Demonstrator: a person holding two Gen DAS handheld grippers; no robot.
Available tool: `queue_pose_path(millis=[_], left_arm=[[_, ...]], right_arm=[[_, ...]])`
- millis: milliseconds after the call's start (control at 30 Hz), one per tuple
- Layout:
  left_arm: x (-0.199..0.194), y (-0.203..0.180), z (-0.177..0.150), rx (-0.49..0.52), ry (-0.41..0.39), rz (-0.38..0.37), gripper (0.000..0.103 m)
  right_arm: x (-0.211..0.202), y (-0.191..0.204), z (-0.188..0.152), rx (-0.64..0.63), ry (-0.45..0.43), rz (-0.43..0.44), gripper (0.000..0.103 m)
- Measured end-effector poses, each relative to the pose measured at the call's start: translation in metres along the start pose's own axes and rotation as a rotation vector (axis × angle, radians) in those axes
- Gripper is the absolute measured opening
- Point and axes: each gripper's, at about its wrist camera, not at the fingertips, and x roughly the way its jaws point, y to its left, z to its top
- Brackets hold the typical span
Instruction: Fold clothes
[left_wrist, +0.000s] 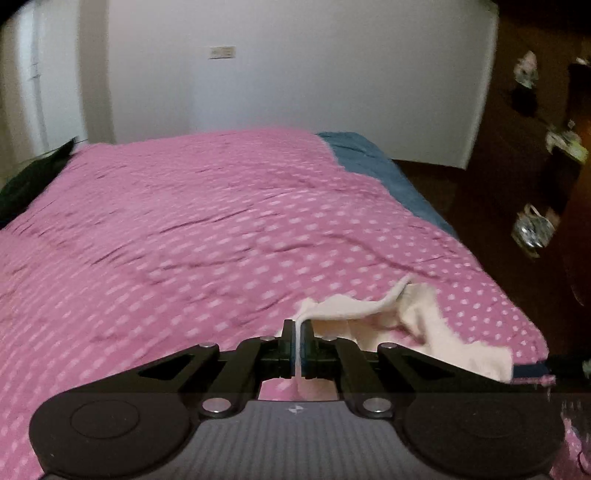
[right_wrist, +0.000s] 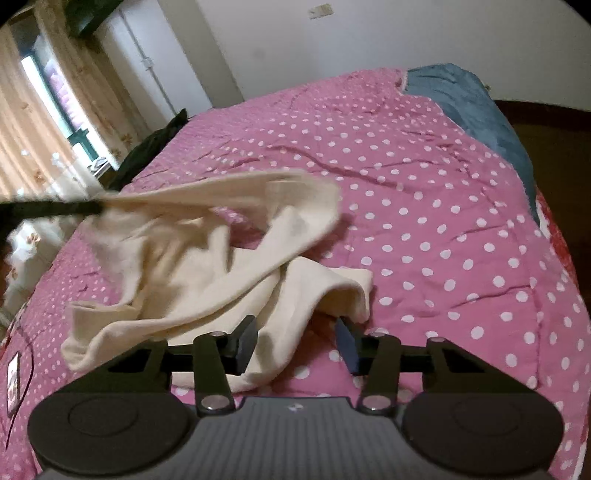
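Soft, rumpled cream garment bunched up on the pink polka-dot quilt, wrinkly cotton look. Left gripper pinched tight on 1 thin cloth edge. Right gripper spread wide, fabric draped between its 2 fingers.

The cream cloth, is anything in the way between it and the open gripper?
No, nothing visible blocks it. The right gripper is open with the cream cloth lying right between and ahead of its fingers on the pink dotted bedspread. The left gripper is shut on another edge of the cloth.
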Motion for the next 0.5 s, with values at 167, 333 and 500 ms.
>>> queue_pose_path(millis=[167, 333, 500], left_arm=[[-0.010, 0.035, -0.033, -0.088, 0.081, 0.001, 0.002], [-0.040, 0.050, -0.038, -0.155, 0.071, -0.084, 0.002], [-0.058, 0.044, -0.051, -0.103, 0.103, -0.120, 0.003]], right_arm=[[0.010, -0.002, -0.001, 0.023, -0.007, 0.002, 0.004], [-0.032, 0.016, 0.012, -0.066, -0.152, -0.025, 0.004], [-0.049, 0.025, 0.020, -0.131, -0.137, -0.083, 0.005]])
